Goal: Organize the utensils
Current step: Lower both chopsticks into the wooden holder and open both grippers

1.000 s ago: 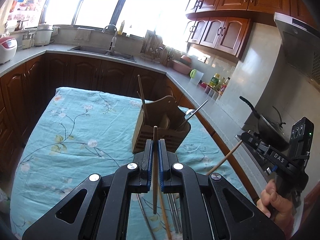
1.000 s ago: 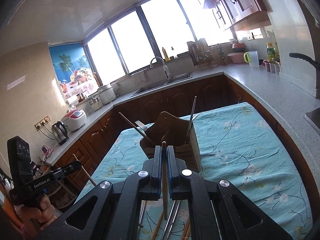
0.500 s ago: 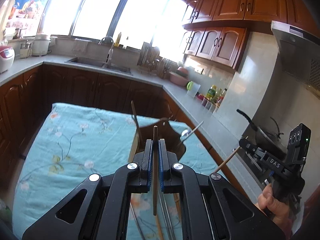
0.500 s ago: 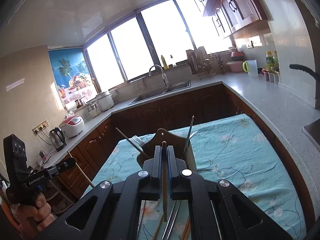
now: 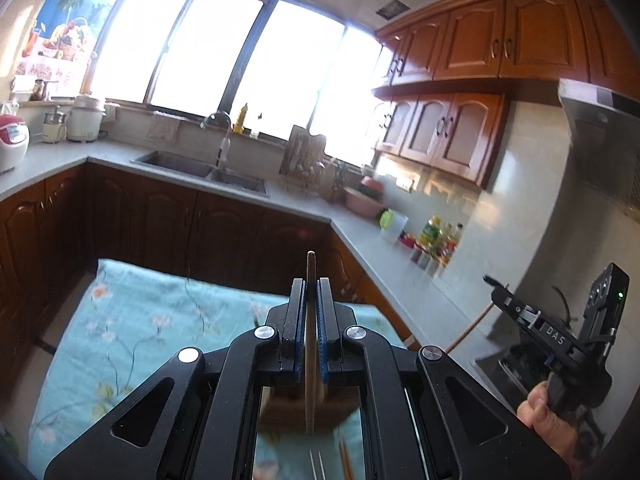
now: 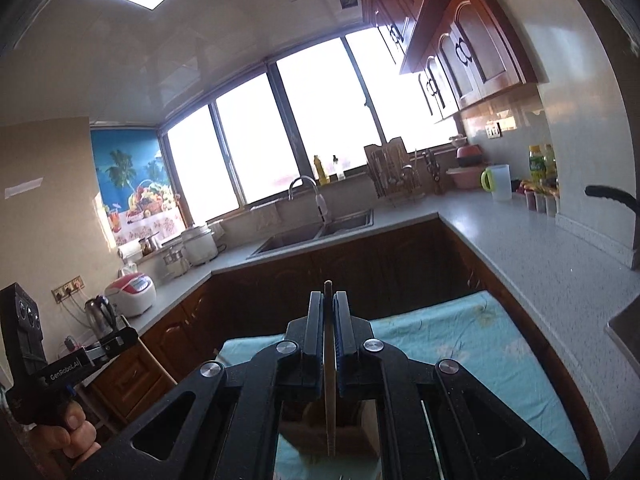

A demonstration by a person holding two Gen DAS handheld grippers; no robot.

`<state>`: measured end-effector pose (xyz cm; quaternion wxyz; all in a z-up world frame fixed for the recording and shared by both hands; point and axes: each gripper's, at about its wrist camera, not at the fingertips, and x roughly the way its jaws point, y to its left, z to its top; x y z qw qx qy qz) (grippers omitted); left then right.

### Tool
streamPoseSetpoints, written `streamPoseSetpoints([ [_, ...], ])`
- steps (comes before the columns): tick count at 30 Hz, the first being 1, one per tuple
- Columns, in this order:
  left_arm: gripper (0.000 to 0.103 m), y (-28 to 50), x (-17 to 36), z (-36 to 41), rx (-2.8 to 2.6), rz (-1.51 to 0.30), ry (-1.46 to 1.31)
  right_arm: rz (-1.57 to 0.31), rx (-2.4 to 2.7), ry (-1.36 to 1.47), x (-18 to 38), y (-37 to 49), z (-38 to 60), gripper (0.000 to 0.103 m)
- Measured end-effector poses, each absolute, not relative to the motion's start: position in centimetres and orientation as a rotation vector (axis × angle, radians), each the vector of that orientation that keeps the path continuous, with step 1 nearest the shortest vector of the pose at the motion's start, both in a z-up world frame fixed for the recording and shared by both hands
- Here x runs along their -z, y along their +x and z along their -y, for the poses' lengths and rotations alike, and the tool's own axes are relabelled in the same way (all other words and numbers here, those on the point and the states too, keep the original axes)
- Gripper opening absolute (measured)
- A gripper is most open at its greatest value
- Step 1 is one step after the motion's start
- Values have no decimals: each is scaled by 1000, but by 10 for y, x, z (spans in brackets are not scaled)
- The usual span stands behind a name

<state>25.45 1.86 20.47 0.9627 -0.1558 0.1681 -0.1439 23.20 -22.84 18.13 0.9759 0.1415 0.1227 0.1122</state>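
My left gripper (image 5: 311, 288) is shut on a wooden chopstick (image 5: 310, 380) that runs upright between the blue pads. My right gripper (image 6: 329, 300) is shut on another chopstick (image 6: 330, 400). The wooden utensil holder (image 5: 280, 412) sits below both grippers, mostly hidden behind the jaws; it also shows in the right wrist view (image 6: 316, 428). Loose chopsticks and metal utensils (image 5: 332, 460) lie on the floral blue tablecloth (image 5: 140, 328). The right gripper shows at the left view's right edge (image 5: 520, 312), the left gripper at the right view's left edge (image 6: 116, 344).
A grey L-shaped counter (image 6: 540, 248) with a sink (image 5: 200, 168), dish rack (image 6: 392, 176), bottles (image 5: 436, 236) and a rice cooker (image 6: 132, 292) surrounds the table. A pan handle (image 6: 612, 196) sticks out at right. Wooden cabinets (image 5: 500, 48) hang above.
Both grippers have risen and tilted upward with their chopsticks. The utensil holder has dropped from mid-view to below the jaws, and more window and ceiling show.
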Motion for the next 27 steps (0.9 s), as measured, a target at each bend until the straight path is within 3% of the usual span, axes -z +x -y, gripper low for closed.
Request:
streamPoseSetpoints([
  [7, 4, 294, -199, -10, 210, -308, -321, -217, -191, 270, -185, 270, 223, 5],
  [19, 4, 315, -122, 8, 170, -443, -294, -307, -166, 257, -109, 289, 204, 5],
  [27, 5, 314, -100, 11, 161, -489, -275, -375, -144, 289, -84, 295, 215, 5],
])
